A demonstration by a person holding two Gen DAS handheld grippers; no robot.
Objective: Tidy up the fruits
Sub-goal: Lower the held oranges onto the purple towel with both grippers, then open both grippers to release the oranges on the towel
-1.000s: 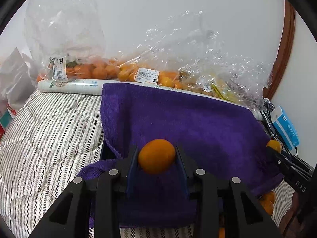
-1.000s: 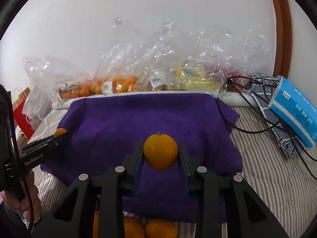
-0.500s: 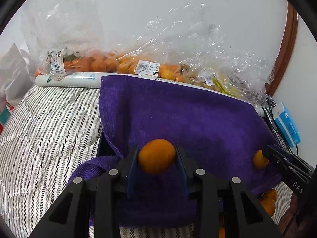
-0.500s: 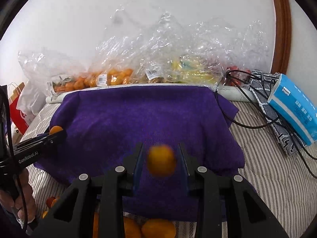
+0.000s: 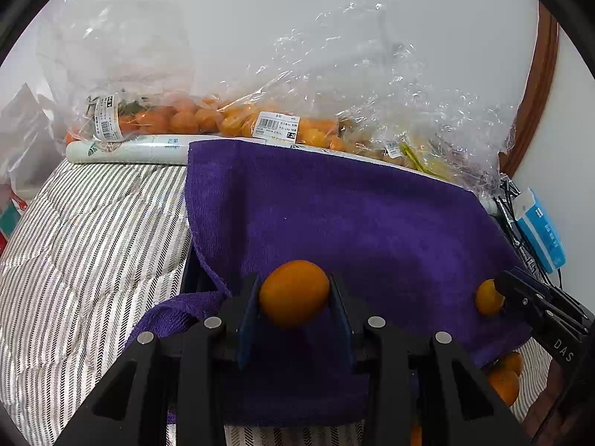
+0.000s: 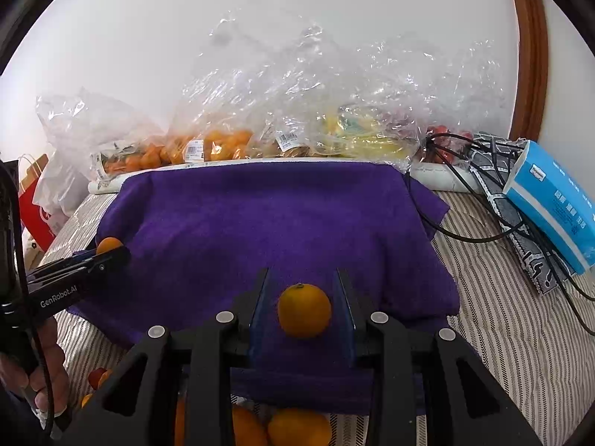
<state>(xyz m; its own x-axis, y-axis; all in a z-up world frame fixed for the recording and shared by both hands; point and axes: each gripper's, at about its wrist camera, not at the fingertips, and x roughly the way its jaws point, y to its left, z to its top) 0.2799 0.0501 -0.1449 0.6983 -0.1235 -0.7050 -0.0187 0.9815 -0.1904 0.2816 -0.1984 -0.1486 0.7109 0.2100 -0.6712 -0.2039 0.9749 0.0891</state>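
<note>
In the left wrist view my left gripper (image 5: 293, 297) is shut on a small orange (image 5: 293, 293), held over the near edge of the purple towel (image 5: 353, 215). The right wrist view shows that gripper (image 6: 115, 252) at the left with its orange (image 6: 108, 244). My right gripper (image 6: 303, 297) has a second orange (image 6: 304, 310) between its fingers, low on the towel (image 6: 260, 215), and a thin strip of purple shows on each side of the fruit. The left wrist view has that orange (image 5: 489, 299) at the tip of the right gripper (image 5: 500, 297).
Clear plastic bags of oranges (image 5: 208, 119) and yellow fruit (image 6: 349, 137) line the wall. Several loose oranges (image 6: 297, 427) lie under the towel's front edge. A blue tissue pack (image 6: 550, 200) and black cables (image 6: 483, 230) sit right. Striped bedding (image 5: 81, 230) lies left. A hand (image 6: 48, 371) holds the left gripper.
The orange between my right fingers has sunk lower and looks smaller, with gaps beside it now. In the left wrist view the right gripper came down and leftward onto the towel.
</note>
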